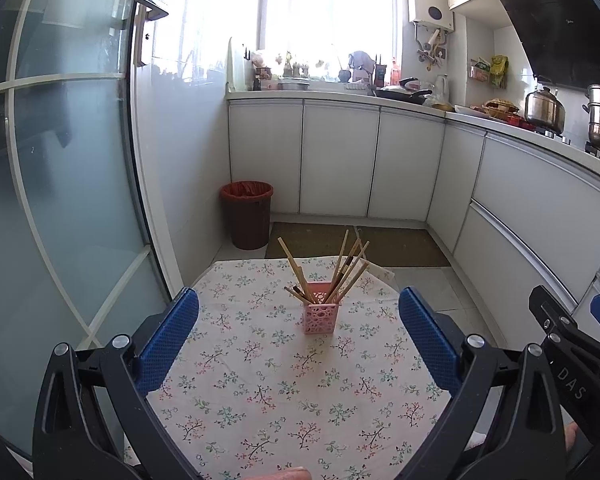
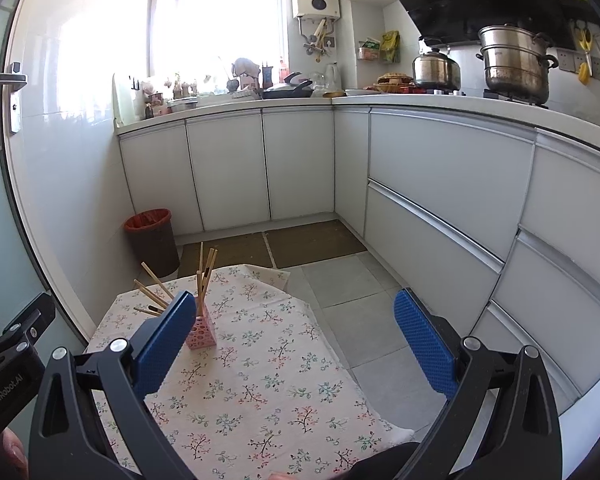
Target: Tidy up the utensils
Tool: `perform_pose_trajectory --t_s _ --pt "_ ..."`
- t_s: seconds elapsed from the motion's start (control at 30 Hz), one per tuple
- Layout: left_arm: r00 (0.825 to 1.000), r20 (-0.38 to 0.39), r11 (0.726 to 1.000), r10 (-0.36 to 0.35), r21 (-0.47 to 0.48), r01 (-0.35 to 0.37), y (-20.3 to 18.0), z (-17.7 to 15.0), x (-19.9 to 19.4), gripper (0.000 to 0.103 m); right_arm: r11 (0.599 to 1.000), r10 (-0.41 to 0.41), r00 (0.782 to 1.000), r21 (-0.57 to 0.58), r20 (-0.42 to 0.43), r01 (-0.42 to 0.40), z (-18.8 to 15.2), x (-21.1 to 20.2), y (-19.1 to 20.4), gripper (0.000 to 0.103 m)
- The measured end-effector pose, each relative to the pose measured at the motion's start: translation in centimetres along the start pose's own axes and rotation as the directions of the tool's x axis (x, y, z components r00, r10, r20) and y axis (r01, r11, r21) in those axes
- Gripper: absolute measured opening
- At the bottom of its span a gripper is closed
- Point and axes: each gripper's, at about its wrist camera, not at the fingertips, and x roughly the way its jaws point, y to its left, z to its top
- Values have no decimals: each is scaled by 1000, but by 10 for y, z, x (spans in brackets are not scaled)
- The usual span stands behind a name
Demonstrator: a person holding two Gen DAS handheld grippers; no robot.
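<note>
Pink holder [image 1: 319,314] of chopsticks [image 1: 342,268] stands mid floral table [image 1: 260,392], bare cloth all round, both the left tool [image 1: 299,332] and right tool [image 2: 296,334] wide, empty, kitchen floor [image 2: 340,280] beyond edge.

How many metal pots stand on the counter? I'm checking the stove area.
2: a rounded steel lidded pot left, and a taller stacked steel steamer pot right on the stove. Others may be hidden.

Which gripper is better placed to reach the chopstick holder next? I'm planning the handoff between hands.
Left, probably. In its view the pink holder with chopsticks sits centred between the open left gripper. The right gripper, also open, sees the holder off beside its left finger.
</note>
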Motion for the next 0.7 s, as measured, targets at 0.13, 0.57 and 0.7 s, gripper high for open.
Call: perform_pose_trajectory --t_s 0.13,0.57,0.7 --pt "1000 -2 1000 2 -4 -2 0 0 1 96 1000 4 1000 0 -2 -4 0 -1 -1 96" --pt "1000 -3 1000 0 -4 0 1 1 2 96 1000 13 1000 2 -5 -13 -1 -1 -2 96" --pt "1000 -4 1000 1 -7 -1 1 1 2 96 1000 16 1000 1 -10 -16 -2 -1 -2 96"
